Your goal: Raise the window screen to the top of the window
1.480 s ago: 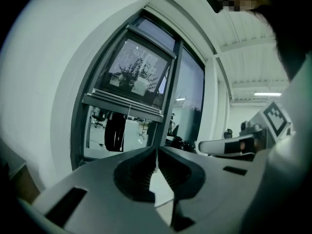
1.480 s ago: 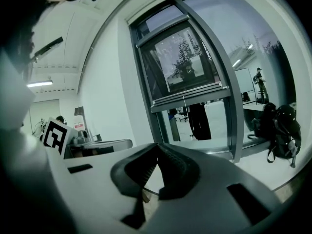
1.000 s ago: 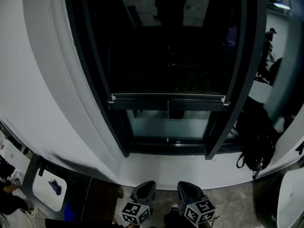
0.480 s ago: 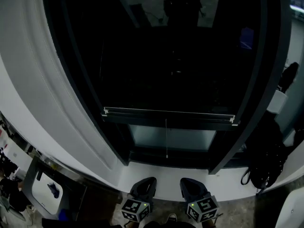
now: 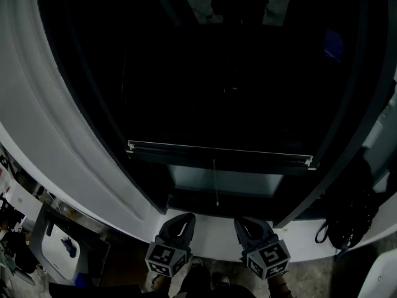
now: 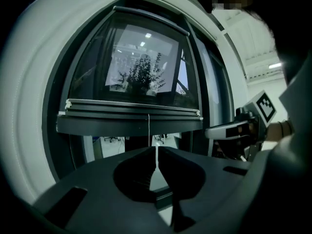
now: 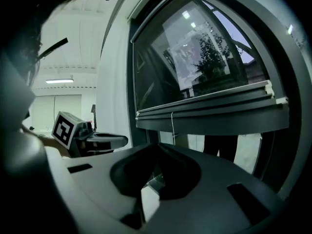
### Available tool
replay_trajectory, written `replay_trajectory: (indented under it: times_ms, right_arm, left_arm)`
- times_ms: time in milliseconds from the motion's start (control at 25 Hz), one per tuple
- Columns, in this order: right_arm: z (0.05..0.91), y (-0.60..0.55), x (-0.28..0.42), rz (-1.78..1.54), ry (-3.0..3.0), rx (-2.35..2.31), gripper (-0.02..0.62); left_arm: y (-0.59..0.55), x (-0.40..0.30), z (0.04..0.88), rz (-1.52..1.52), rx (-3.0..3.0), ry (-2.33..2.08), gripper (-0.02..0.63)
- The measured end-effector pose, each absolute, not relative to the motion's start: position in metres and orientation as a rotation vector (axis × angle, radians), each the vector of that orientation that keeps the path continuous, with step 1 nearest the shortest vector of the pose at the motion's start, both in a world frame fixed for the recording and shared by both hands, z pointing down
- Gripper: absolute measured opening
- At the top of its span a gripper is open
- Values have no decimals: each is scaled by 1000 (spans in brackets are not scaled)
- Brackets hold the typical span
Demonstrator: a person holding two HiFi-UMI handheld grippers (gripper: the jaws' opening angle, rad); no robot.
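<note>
The window screen's bottom bar [image 5: 217, 154] sits low in the dark window, a short way above the sill. It also shows as the screen bar [image 6: 131, 112] in the left gripper view and the screen bar [image 7: 214, 110] in the right gripper view. A thin white pull cord [image 5: 215, 182] hangs from its middle. My left gripper [image 5: 183, 217] and right gripper [image 5: 241, 221] are side by side below the sill, both shut and holding nothing. In its own view the left gripper [image 6: 154, 149] points at the cord [image 6: 149, 130]. The right gripper [image 7: 157, 145] aims left of the bar's centre.
A white sill [image 5: 217, 228] runs under the dark window frame [image 5: 149, 197]. A black bag [image 5: 347, 222] hangs at the right. White wall [image 5: 56, 148] flanks the window's left, with a white box [image 5: 62, 250] low on that side. A plant [image 6: 141, 74] shows behind the glass.
The head view has shifted, so the window fills more of it and the screen bar sits lower in the picture. Both grippers stand slightly higher and wider apart; both stay shut.
</note>
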State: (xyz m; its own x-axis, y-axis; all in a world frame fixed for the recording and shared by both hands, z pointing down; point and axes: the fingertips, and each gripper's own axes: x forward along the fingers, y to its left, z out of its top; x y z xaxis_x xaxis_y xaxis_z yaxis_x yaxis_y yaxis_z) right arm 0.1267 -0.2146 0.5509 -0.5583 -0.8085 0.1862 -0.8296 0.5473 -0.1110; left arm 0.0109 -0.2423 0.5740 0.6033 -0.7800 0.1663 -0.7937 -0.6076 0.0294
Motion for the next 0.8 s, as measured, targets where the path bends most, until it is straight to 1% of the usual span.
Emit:
replay_trajectory:
  times_ms: [240, 360, 440, 520, 800]
  right_arm:
    - [526, -252, 123, 129, -2644, 1385, 12]
    - [509, -275, 120, -30, -2593, 1375, 14]
    - [497, -291, 116, -169, -2542, 1343, 27]
    - [490, -307, 114, -292, -2456, 1296, 57]
    - [487, -357, 115, -521, -2132, 1153, 60]
  left_arm:
    - [-296, 3, 538, 278, 2903, -1357, 1]
    - [-323, -5, 518, 368, 3014, -1365, 6]
    - [-342, -7, 506, 447, 3098, -1347, 19]
    - [-357, -8, 497, 566, 3187, -1297, 42]
    - [-397, -8, 496, 1217, 3381, -1070, 46]
